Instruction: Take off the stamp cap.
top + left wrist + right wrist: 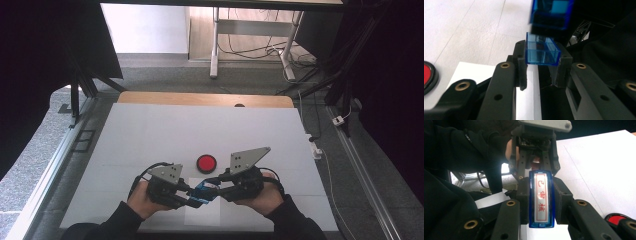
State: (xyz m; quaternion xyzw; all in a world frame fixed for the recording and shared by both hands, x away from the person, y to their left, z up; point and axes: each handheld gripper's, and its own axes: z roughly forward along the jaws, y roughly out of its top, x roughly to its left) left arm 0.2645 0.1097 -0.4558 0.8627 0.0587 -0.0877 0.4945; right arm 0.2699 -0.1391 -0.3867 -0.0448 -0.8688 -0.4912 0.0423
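White sheeting covers the bench (150,130), and near the lower middle of the high view two hands bring their claws nose to nose, just below a red button (206,163).

The left claw (541,62) is closed on a small blue cap (542,51) — a clear, hollow plastic box, seen in the centre of the left gripper view with a pad pressed on each side wall. The right claw (541,202) is clamped on the blue stamp body (541,199), which stands in the middle of the right gripper view with its white face and red characters turned to the camera. In the left gripper view the body hangs at the top of the frame, just above the cap and apart from it.

Both pieces look light, stiff and glossy. Smooth plastic of this kind probably slips under flat pads, and the thin-walled cap could flex or crack if squeezed hard — a moderate grip seems wise. The cap is best held across its short sides, low down, leaving the open mouth free. The body is best taken on its long narrow flanks, as now, well clear of the inked face, which would likely smear.
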